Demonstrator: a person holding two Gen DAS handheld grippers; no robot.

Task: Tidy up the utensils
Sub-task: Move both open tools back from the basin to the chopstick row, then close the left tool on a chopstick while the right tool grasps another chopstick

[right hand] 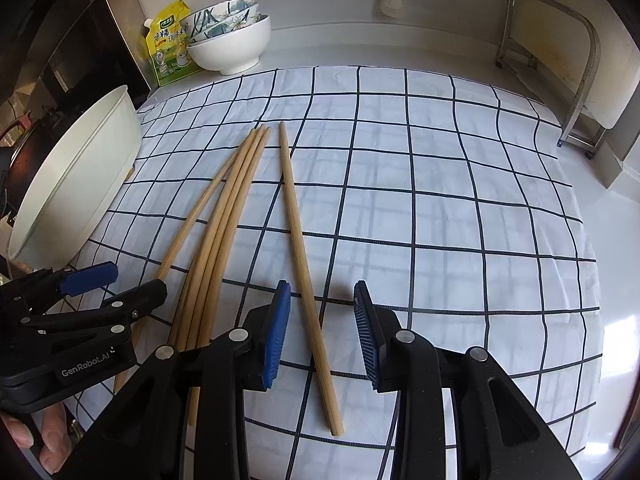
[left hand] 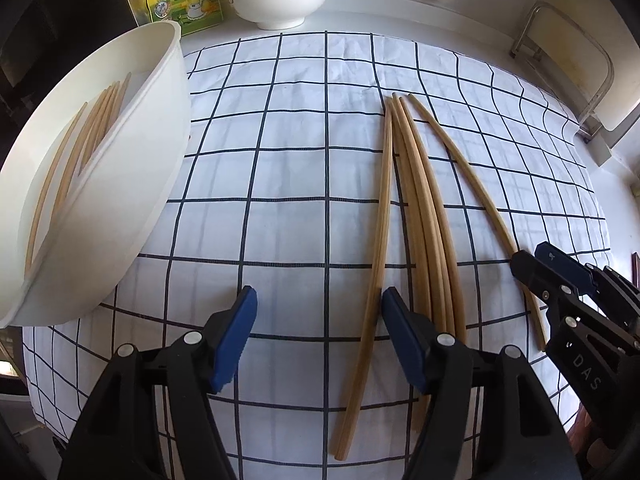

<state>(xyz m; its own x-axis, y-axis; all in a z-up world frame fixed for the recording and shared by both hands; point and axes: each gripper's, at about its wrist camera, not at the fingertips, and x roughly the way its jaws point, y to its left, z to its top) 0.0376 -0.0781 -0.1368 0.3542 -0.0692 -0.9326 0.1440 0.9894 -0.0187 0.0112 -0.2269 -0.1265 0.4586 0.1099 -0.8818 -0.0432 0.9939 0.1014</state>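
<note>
My right gripper [right hand: 322, 332] is wide open, empty, straddling the lone chopstick [right hand: 303, 264] on the checked cloth [right hand: 460, 184]. My left gripper [left hand: 318, 336] gapes empty beside the bundle [left hand: 416, 216]. Light, stiff, round, likely rolls; I'd pinch it mid-shaft, then the white tub [left hand: 132, 184] far left.

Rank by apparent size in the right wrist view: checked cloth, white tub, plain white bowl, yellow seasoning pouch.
1. Checked cloth, fills most of the frame.
2. White tub, at left edge, partly cut off.
3. Plain white bowl and yellow seasoning pouch: similar; the bowl hides part of the pouch, so no firm order.
</note>
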